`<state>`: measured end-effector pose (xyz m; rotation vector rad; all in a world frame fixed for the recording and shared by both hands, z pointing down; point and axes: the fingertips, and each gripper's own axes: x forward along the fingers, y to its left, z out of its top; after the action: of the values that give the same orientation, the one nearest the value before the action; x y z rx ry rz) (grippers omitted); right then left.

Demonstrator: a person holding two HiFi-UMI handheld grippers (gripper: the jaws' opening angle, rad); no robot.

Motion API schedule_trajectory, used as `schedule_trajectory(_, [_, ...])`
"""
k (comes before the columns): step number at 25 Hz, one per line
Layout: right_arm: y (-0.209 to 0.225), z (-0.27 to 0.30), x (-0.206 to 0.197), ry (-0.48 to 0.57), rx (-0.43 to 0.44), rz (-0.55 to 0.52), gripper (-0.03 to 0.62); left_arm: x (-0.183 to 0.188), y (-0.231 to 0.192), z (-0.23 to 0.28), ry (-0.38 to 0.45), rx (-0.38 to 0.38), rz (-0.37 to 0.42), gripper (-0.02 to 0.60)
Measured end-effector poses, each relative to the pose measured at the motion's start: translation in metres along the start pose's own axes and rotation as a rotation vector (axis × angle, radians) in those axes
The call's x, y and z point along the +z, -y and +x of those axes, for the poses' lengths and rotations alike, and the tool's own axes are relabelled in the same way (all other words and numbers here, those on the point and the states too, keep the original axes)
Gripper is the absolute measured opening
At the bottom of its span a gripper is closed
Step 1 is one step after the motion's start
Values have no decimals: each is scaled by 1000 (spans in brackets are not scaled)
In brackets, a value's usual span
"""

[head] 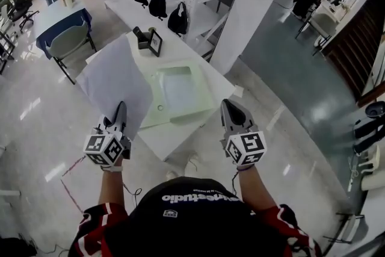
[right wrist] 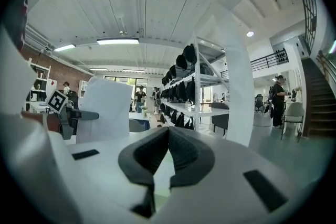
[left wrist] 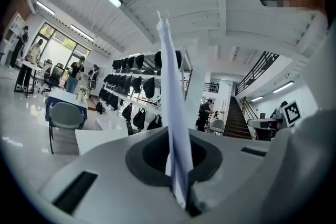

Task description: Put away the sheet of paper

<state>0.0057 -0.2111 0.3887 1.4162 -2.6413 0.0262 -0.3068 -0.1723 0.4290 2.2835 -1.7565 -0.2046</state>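
White lettering (head: pixel 192 197) runs across the person's black garment (head: pixel 198 226) and appears upside down in the head view. Its last part looks like "studio"; the letters before that are too unclear to read. Just beside it sits a small white patch (head: pixel 170 213), with print too small to make out.

The left gripper (head: pixel 121 108) and the right gripper (head: pixel 228 106) each carry a cube faced with black-and-white square markers (head: pixel 103 149). These are coded block patterns with no letters or digits. One such marker also shows small in the left gripper view, and another in the right gripper view.
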Motion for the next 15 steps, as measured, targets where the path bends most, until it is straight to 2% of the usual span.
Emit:
schedule_trajectory(8, [11, 16, -7, 0, 26, 22, -8, -9, 8, 28, -33, -38, -91, 5])
schedule_trajectory(15, [19, 29, -7, -4, 40, 24, -8, -22, 13, 56, -99, -80, -126, 5])
